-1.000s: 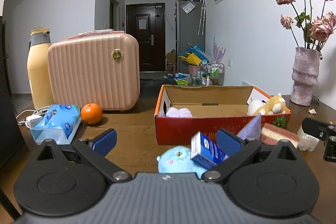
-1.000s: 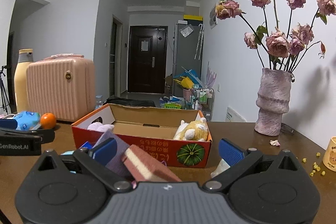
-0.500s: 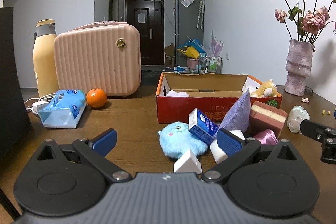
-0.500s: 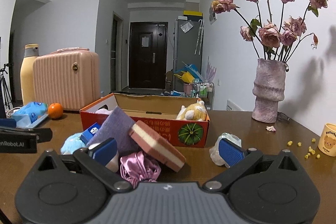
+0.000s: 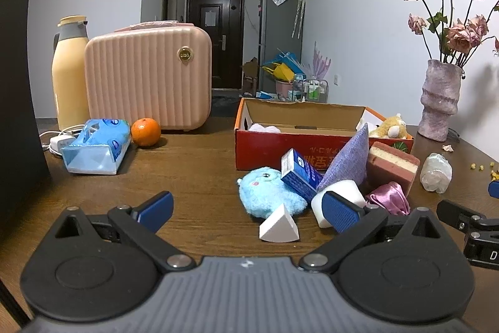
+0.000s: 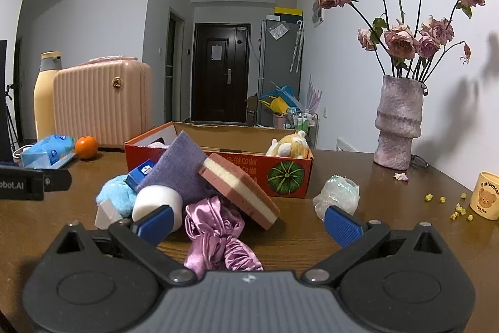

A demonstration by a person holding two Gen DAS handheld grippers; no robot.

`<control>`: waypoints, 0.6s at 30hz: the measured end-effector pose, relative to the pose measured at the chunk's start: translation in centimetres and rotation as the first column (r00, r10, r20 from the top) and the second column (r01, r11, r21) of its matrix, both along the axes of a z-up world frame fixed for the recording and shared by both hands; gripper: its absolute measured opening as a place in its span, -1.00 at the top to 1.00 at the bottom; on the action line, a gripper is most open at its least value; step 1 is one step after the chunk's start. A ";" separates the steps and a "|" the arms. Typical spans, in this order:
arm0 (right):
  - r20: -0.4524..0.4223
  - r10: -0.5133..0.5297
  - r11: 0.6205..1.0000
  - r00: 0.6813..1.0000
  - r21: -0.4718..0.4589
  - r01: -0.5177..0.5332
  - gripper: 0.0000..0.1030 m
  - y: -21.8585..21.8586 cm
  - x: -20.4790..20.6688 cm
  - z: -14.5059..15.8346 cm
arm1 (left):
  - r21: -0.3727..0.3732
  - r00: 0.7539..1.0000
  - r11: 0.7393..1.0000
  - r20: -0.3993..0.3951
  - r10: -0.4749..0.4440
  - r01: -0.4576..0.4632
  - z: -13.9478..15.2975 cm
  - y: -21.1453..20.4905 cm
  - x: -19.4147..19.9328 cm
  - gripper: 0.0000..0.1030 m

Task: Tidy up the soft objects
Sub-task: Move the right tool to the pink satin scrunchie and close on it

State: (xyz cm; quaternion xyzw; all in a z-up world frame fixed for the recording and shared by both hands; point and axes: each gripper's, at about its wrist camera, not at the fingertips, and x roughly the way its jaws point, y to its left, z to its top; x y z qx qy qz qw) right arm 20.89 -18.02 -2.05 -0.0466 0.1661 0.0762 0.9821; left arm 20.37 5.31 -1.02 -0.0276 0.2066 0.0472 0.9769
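Left wrist view: soft pile on table [image 5: 193, 177] in front of red box [image 5: 265, 150] — blue plush [image 5: 268, 192], purple cloth [image 5: 346, 158], layered sponge [image 5: 391, 166], pink satin scrunchie [image 6: 218, 227]. Yellow plush [image 6: 291, 144] inside box. Left gripper [image 5: 246, 208] spread wide, empty. Right gripper [image 6: 248, 219] spread wide, empty, scrunchie between fingers, untouched. Orange [image 5: 145, 131], pink case [image 5: 148, 80] far left.

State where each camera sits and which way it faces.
Left wrist: on the left gripper, low over the brown wooden table, facing the red cardboard box; open blue-padded fingers show.
Right wrist: on the right gripper, facing the purple satin cloth; open fingers show.
Shared: box, cloth, each other's gripper.
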 end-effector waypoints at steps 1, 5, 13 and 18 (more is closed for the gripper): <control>-0.002 0.000 1.000 1.000 0.000 0.000 -1.00 0.0 0.0 0.0 | -0.002 1.000 1.000 -0.003 -0.002 0.002 0.0 0.0 0.0 -1.00; -0.027 0.003 1.000 1.000 -0.010 -0.004 -1.00 0.2 0.6 -0.4 | -0.008 1.000 1.000 -0.020 -0.010 0.009 -0.2 0.1 0.2 -1.00; -0.169 0.048 0.998 0.984 -0.030 -0.054 -0.79 1.4 3.7 -2.0 | -0.018 0.998 1.000 -0.069 -0.015 0.013 -0.9 0.2 0.9 -1.00; -0.249 0.085 0.995 0.965 -0.036 -0.097 -0.61 2.1 5.7 -3.1 | -0.028 0.994 0.999 -0.106 -0.027 0.025 -1.5 0.2 1.6 -1.00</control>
